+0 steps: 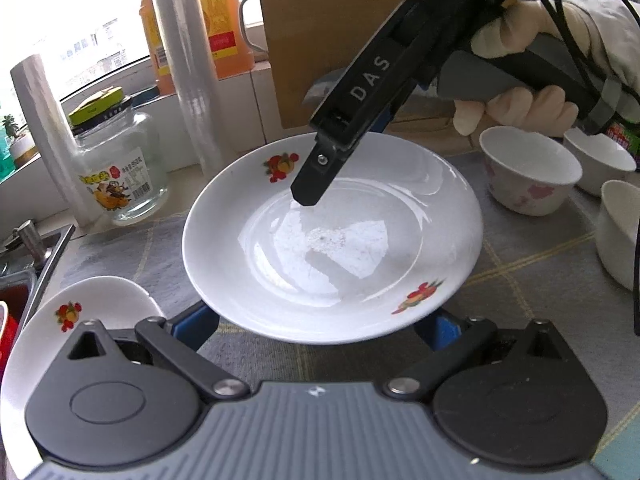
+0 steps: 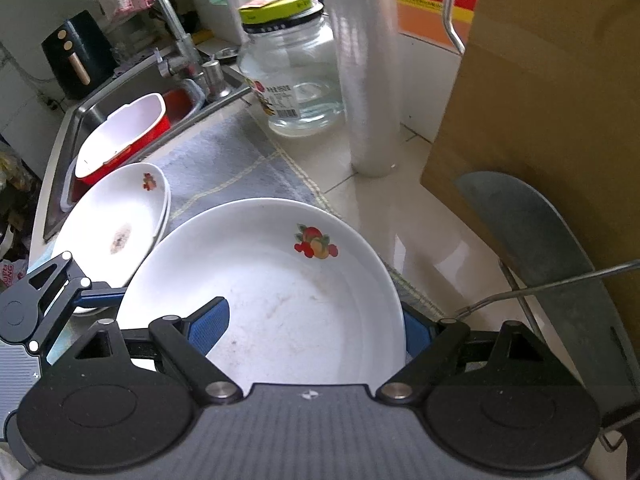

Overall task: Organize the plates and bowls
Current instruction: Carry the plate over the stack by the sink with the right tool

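A white plate with fruit prints (image 1: 332, 240) hangs above the grey checked mat (image 1: 520, 288). My right gripper (image 1: 316, 184) comes in from the upper right and is shut on the plate's far rim, one finger (image 1: 308, 192) over the inside. In the right wrist view the same plate (image 2: 280, 280) sits between the blue pads (image 2: 210, 330). My left gripper (image 1: 320, 332) is open, its blue fingers (image 1: 196, 326) under the plate's near rim. A stack of similar plates (image 2: 116, 224) lies by the sink. White bowls (image 1: 528, 168) stand at the right.
A glass jar with a yellow-green lid (image 1: 116, 168), plastic wrap rolls (image 1: 192, 80), an orange oil bottle (image 1: 224, 20) and a cardboard box (image 1: 320, 40) stand behind. The sink (image 2: 104, 120) holds a red and white tub (image 2: 124, 136). A grey spatula (image 2: 540, 248) leans against the box.
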`<state>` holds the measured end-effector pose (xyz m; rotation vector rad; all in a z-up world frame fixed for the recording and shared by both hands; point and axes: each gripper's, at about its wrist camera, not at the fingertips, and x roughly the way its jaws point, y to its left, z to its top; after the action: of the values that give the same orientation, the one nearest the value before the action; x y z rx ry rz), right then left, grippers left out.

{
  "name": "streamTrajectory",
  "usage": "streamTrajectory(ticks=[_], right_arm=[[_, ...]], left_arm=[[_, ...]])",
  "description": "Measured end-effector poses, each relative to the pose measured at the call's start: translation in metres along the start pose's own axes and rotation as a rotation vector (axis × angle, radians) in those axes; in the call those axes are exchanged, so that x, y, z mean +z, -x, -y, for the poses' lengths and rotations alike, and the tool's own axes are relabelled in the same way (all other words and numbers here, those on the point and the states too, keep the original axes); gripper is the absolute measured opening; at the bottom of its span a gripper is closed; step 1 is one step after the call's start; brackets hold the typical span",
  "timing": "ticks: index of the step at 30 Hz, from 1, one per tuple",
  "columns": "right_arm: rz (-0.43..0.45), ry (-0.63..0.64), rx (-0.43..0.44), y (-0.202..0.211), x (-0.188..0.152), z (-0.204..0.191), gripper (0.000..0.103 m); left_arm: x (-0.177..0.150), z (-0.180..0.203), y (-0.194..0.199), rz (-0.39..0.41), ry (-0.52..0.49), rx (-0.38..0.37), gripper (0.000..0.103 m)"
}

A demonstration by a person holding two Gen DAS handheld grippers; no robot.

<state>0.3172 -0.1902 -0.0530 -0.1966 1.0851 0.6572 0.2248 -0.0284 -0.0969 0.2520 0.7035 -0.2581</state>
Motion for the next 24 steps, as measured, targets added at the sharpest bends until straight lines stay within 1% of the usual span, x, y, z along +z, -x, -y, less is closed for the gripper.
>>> streamTrajectory(ticks=[8,16,24], right_arm=[[0.016,0.024,0.005,0.012,0.001,-0.026,0.091],[0.023,0.058,0.021,0.013,0.004,-0.057,0.091],[0.033,0.092,0.04,0.009,0.013,-0.089,0.091]], left_arm=[[-0.005,-0.007,0.024,0.005,0.021,0.009,0.102],[-0.019,-0.016,0.05,-0.001,0.04,0.027,0.102],[-0.031,-0.033,0.074,-0.001,0.061,0.056,0.102]])
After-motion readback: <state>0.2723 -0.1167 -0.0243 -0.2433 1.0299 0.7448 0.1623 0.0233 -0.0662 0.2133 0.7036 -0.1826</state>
